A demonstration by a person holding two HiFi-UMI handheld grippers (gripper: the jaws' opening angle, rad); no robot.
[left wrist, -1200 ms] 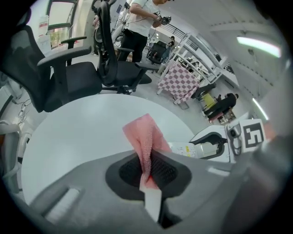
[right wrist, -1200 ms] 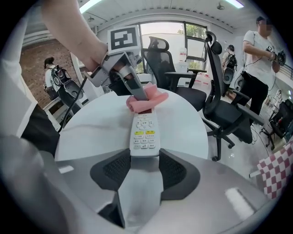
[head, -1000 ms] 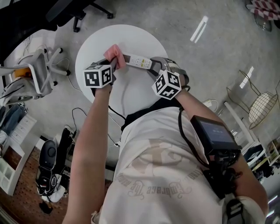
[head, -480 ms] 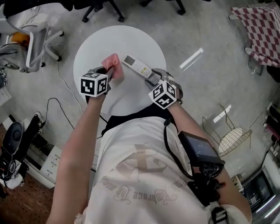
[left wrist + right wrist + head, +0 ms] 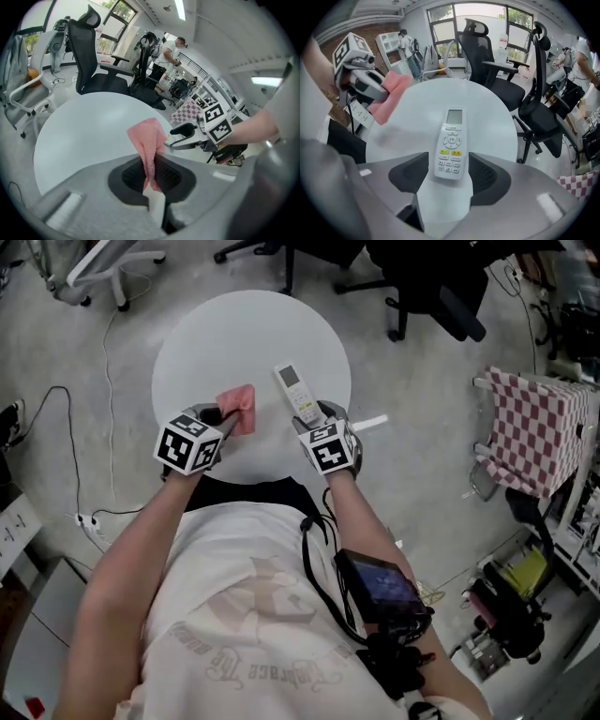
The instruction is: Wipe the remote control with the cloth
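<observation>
A white remote control (image 5: 298,395) lies flat on the round white table (image 5: 253,324), its screen end pointing away from me. My right gripper (image 5: 319,415) points steeply down at its near end. The jaws are opening and stand on either side of the remote (image 5: 451,147), with a gap at each pad. My left gripper (image 5: 220,415) is shut on a pink cloth (image 5: 237,409), which it holds a little to the left of the remote. In the left gripper view the cloth (image 5: 147,140) sticks up from between the pads.
Black office chairs (image 5: 422,287) stand beyond the table. A red-and-white checked cloth (image 5: 539,427) is at the right, and a cable (image 5: 56,399) runs over the floor at the left. People stand far off in both gripper views.
My left gripper has drawn the cloth away from the remote, up and to the left. The right jaws have spread wider round the remote. The head view has swung.
</observation>
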